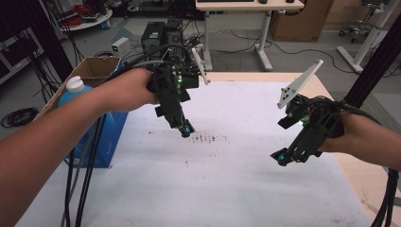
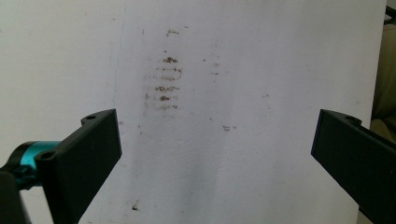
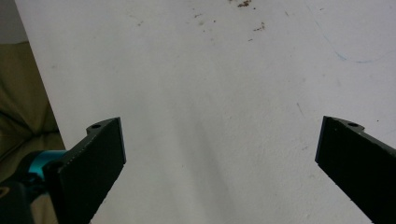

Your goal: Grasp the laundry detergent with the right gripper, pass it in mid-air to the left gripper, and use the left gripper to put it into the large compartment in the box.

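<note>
Above the white sheet (image 1: 213,189), left gripper (image 1: 186,131) hovers by brown smudges (image 1: 206,138), right gripper (image 1: 283,158) well apart (both jaws spread wide, empty).

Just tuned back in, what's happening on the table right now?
A person holds a gripper in each hand above a white sheet that covers the table. The left gripper hangs just beside a patch of brown stains, jaws wide apart with nothing between them. The right gripper hovers near the sheet's right side, also open with nothing in it. A blue bottle with a white cap stands off the table's left edge, untouched.
</note>
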Available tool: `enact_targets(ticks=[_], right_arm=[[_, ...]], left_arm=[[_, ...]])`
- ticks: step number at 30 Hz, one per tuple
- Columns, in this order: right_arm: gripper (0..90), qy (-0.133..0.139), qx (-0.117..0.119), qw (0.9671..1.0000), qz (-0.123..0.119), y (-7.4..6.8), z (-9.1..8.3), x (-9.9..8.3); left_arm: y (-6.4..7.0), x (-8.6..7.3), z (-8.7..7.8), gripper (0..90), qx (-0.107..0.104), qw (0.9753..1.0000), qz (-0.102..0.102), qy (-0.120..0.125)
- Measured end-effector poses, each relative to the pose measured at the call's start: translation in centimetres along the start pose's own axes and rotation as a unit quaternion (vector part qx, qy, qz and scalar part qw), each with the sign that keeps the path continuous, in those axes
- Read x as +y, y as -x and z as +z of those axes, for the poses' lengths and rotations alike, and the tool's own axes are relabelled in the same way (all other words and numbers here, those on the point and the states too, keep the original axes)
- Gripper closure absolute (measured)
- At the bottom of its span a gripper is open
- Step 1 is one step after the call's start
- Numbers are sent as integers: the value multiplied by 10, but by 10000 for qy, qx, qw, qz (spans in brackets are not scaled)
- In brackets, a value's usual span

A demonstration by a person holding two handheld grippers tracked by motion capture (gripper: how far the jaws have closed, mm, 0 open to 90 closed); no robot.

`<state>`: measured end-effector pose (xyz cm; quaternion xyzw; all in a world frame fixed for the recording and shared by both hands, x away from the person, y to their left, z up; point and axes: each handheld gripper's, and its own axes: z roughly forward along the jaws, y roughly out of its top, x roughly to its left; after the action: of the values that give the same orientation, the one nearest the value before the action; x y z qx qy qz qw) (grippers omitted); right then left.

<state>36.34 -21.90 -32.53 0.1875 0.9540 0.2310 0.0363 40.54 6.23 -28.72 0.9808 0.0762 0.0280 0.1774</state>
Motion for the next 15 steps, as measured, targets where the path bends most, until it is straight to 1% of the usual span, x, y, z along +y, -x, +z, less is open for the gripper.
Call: enact_targets(ticks=[5, 9, 15], right_arm=[[8, 8, 9, 10000, 12, 0, 2, 0], [8, 16, 15, 10000, -7, 0, 3, 1], [8, 20, -1, 10000, 1, 0, 2, 1]], left_arm=[[-1, 0, 2, 16, -17, 10000, -49, 2], [-1, 0, 3, 16, -45, 10000, -7, -43], [-1, -1, 3, 16, -56, 10000, -36, -33]])
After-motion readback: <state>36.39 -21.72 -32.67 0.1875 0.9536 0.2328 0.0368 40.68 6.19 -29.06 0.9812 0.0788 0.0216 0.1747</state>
